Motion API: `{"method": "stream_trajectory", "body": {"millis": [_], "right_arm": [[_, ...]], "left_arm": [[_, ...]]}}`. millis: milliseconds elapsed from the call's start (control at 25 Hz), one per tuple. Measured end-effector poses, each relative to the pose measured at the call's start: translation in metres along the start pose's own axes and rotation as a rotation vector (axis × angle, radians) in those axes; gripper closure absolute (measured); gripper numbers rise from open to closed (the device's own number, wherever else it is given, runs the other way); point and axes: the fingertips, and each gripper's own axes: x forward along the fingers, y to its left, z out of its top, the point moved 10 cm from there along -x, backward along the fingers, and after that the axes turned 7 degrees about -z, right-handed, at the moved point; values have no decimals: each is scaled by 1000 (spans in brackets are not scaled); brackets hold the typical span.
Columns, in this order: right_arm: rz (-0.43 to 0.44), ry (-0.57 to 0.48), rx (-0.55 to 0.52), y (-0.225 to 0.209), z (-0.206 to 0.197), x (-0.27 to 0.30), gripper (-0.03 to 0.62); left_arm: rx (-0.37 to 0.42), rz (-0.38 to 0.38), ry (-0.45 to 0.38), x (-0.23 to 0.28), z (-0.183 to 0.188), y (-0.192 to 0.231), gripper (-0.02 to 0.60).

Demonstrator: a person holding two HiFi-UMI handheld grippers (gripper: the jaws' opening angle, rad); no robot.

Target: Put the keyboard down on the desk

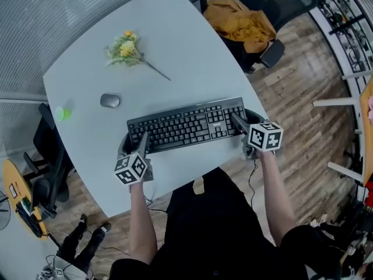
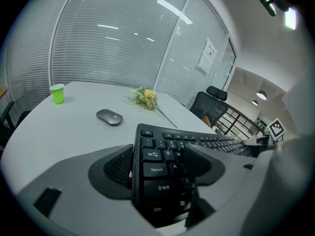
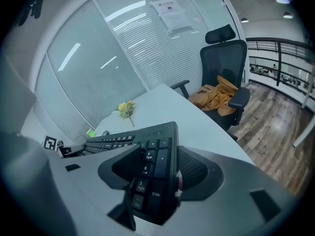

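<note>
- The keyboard (image 1: 187, 124) lies flat across the near part of the grey surface (image 1: 175, 57), just in front of the person.
- The left tongs (image 1: 134, 140) are clamped on its left end. One jaw is on the outside edge and the other presses on the keys.
- The right tongs (image 1: 245, 120) are clamped on its right end the same way, by the number keys.
- I cannot tell if the keyboard's bottom is touching the surface or hanging just above it.
- If there is a little gap, I think both ends should go down together, slow and level. That way no corner bangs first.
- I think neither pair of tongs should let go until the whole keyboard sits flat. If one end is let go too soon, the other end could twist or drop.
- Light squeezing is best, because the jaws sit on keys that can be pushed in.
- The near edge of the surface is close, so the keyboard should sit fully on it and not hang over.
- The mouse (image 1: 109, 101), the flowers (image 1: 125, 48) and the green cup (image 1: 61, 114) are well apart from the keyboard, so nothing is in the way.
</note>
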Motion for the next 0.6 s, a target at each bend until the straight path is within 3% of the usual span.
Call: {"method": "stream_trajectory", "body": {"millis": [600], "right_arm": [[19,54,-46,-25,6,62,361]], "left_arm": [[-26,81,14,41,-23,11,267]]}}
